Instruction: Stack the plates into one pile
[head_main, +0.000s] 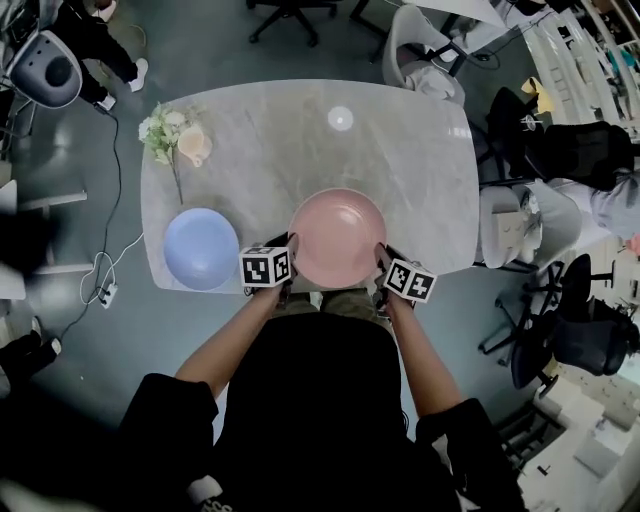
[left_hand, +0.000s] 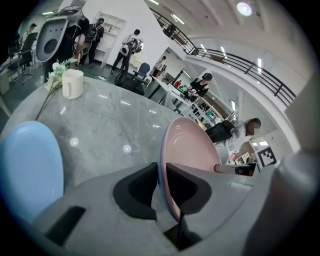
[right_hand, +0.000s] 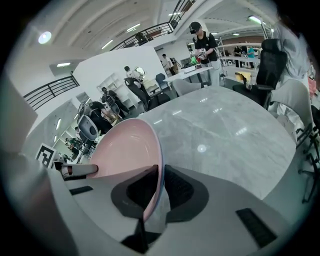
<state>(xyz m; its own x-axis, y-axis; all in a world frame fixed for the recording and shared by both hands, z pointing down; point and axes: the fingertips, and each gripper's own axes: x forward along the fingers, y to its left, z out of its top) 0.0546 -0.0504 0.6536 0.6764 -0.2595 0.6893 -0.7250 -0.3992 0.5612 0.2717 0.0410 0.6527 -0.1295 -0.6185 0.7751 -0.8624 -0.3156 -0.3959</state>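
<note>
A pink plate (head_main: 338, 236) hangs over the near edge of the marble table (head_main: 300, 140), held from both sides. My left gripper (head_main: 288, 272) is shut on its left rim, and in the left gripper view the pink plate (left_hand: 187, 150) stands edge-on between the pads of my left gripper (left_hand: 160, 187). My right gripper (head_main: 382, 268) is shut on the right rim; the right gripper view shows the pink plate (right_hand: 127, 150) clamped in my right gripper (right_hand: 161, 192). A blue plate (head_main: 201, 248) lies flat on the table to the left, also the blue plate (left_hand: 27, 167).
A cream mug (head_main: 194, 145) and a sprig of white flowers (head_main: 160, 130) sit at the table's far left. Office chairs (head_main: 555, 160) crowd the right side, and a cable (head_main: 105, 270) runs over the floor at the left. People stand in the background.
</note>
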